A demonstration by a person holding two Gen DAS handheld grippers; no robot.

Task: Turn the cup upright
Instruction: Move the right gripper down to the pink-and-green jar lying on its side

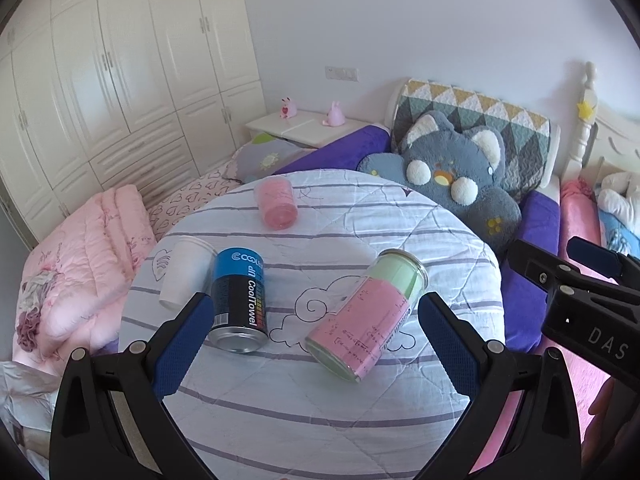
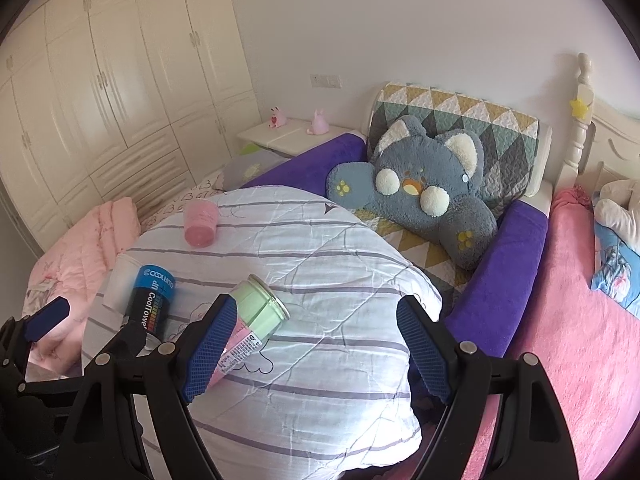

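Note:
Several containers lie on their sides on a striped white quilt [image 1: 320,392]. A pink cup [image 1: 277,204] lies at the far side, also in the right wrist view [image 2: 201,223]. A white paper cup [image 1: 185,270] lies at the left beside a blue and black CoolTowel can [image 1: 239,302]. A pink and green can [image 1: 366,314] lies at the right, also in the right wrist view [image 2: 250,328]. My left gripper [image 1: 314,344] is open and empty, just in front of the two cans. My right gripper [image 2: 316,350] is open and empty, its left finger beside the pink and green can.
A grey cat plush [image 1: 456,176] leans on a patterned headboard cushion [image 1: 476,112]. A purple bolster [image 2: 504,272] borders the quilt on the right. A pink blanket [image 1: 80,264] lies at the left. A white nightstand [image 1: 304,126] and wardrobe [image 1: 120,80] stand behind.

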